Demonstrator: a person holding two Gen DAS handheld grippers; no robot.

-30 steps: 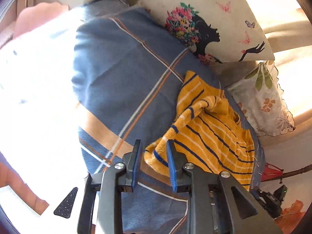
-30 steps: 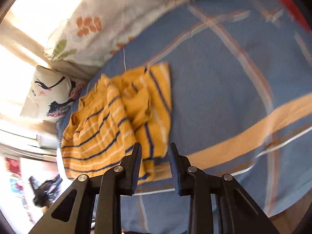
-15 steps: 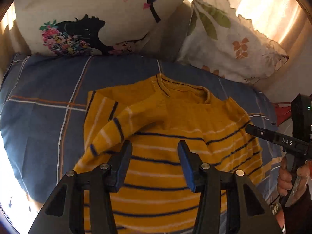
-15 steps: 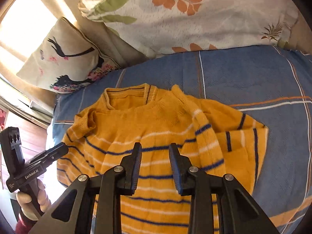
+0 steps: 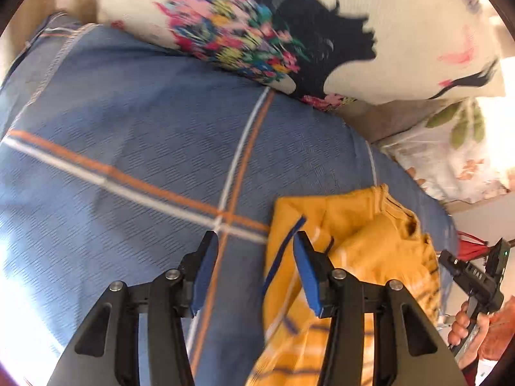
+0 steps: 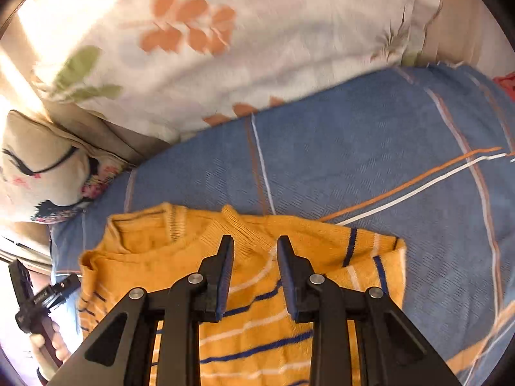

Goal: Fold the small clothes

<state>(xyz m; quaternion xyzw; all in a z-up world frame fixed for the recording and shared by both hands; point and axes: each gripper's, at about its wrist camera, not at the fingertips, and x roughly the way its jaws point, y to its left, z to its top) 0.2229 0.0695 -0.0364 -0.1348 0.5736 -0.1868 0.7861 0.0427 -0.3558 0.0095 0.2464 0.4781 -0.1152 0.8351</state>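
A blue woven bedcover [image 5: 135, 148], its cloth textured in small checks and crossed by thin orange and white lines, spread over the bed and filled most of both views. Two soft pillows lay at its far edge: a large white one [image 6: 244, 41] printed with orange and green leaves, and a cream one [image 5: 370, 32] bearing a black silhouette of a head with bright flowers. The jumper [image 6: 257, 289], a yellow knit with blue and white stripes and a ribbed collar, lay on the bedcover with one sleeve folded across its chest. In the left wrist view it sat to the right, bunched and blurred [image 5: 347, 257]. The left gripper [image 5: 256, 270] stood wide, its blue pads holding nothing, one finger over the bedcover and the other at the jumper's edge. The right gripper [image 6: 254, 273] was parted more narrowly above the collar and also held nothing; whether it touched the knit could not be told. No containers showed.
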